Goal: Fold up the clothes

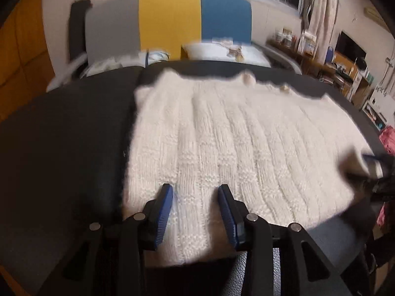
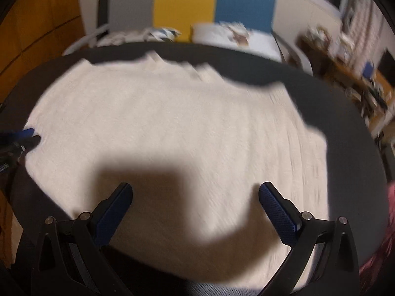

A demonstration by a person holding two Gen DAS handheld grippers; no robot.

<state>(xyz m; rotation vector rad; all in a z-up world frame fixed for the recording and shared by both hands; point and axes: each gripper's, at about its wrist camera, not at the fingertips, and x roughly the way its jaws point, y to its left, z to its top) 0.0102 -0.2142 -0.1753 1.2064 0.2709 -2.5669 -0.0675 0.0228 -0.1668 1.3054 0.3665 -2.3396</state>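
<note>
Clearly, the white ribbed chunky-knit sweater (image 1: pixel 234 148) lay flat across the dark round bench (image 1: pixel 61 135). I judged it soft, floppy, stretchy; best pinched at its near hem. Left tool (image 1: pixel 195 192) and right tool (image 2: pixel 195 192) both gaped, released.

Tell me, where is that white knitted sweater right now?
The white knitted sweater lies spread flat on the dark table, filling the middle of both wrist views, under both open grippers, with the yellow and blue panels behind it.
</note>
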